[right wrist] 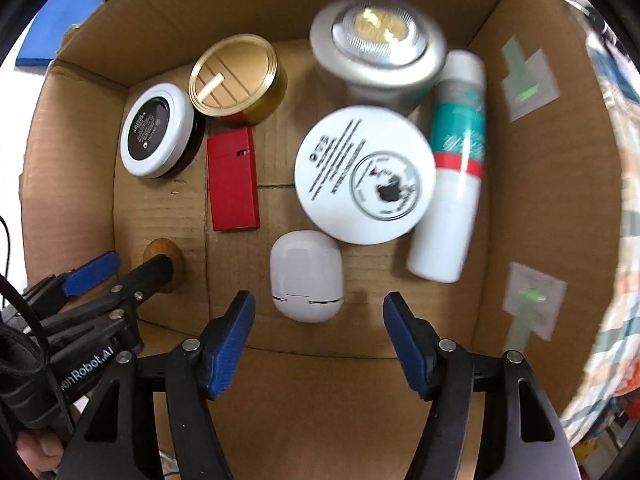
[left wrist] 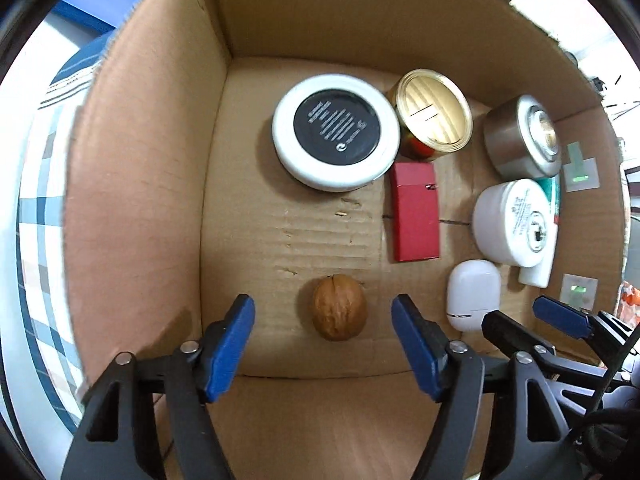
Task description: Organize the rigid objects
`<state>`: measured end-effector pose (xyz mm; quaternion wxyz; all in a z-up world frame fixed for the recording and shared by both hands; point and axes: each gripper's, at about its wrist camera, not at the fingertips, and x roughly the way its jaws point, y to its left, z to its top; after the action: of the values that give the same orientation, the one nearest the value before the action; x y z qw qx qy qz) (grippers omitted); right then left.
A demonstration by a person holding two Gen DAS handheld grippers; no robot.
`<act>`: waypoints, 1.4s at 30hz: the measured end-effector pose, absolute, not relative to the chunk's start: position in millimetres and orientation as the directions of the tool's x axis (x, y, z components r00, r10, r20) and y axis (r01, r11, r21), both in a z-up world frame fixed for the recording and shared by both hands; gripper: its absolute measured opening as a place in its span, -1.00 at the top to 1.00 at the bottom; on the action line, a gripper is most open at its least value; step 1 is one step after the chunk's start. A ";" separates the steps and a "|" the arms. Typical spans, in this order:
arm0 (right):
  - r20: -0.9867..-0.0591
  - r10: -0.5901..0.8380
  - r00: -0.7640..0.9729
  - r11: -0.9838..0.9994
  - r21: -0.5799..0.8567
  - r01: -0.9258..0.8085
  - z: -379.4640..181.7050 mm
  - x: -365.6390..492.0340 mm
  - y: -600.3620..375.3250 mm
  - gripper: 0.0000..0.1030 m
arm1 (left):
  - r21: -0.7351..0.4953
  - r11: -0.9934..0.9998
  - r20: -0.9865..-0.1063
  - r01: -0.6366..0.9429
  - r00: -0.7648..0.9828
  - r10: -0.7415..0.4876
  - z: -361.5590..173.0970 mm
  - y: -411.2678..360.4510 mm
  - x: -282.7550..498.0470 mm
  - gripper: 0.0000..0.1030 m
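Cardboard walls are filling both views: the two tongs are hanging over an open cardboard box (left wrist: pixel 152 160) with everything lying on its floor. Nearest, at the lower middle of the left view, the left tongs (left wrist: pixel 323 346) are standing wide with nothing between the pads, and the walnut (left wrist: pixel 339 306) is lying just ahead of them, free. In the lower middle of the right view, the right tongs (right wrist: pixel 316 344) are also gaping wide and empty, with the white earbud case (right wrist: pixel 306 275) sitting just in front. Further in, the red box (right wrist: pixel 233 180) is lying flat at mid-frame, and the white jar (right wrist: pixel 365 174) is resting against the white bottle (right wrist: pixel 452 168) (its far end is hidden). At the upper part of the frame, the black-and-white tin (right wrist: pixel 157 135), the gold tin (right wrist: pixel 236 78) and the silver tin (right wrist: pixel 378 54) are lining the back wall. Judging by this, gathering is looking largely done; whether any pieces are waiting outside the box cannot be told.
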<state>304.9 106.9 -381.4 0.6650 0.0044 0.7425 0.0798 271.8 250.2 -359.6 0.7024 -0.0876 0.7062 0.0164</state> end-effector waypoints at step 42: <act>-0.898 0.104 0.427 0.994 0.075 -0.085 -112.1 175.7 32.2 -1.00 | -0.039 0.993 -0.842 -0.115 0.539 0.029 -88.6 211.6 142.0 -1.00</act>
<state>175.7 32.2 -112.1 0.8447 0.0089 0.5322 0.0562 142.0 211.6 -88.6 0.8761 -0.0449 0.4782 0.0413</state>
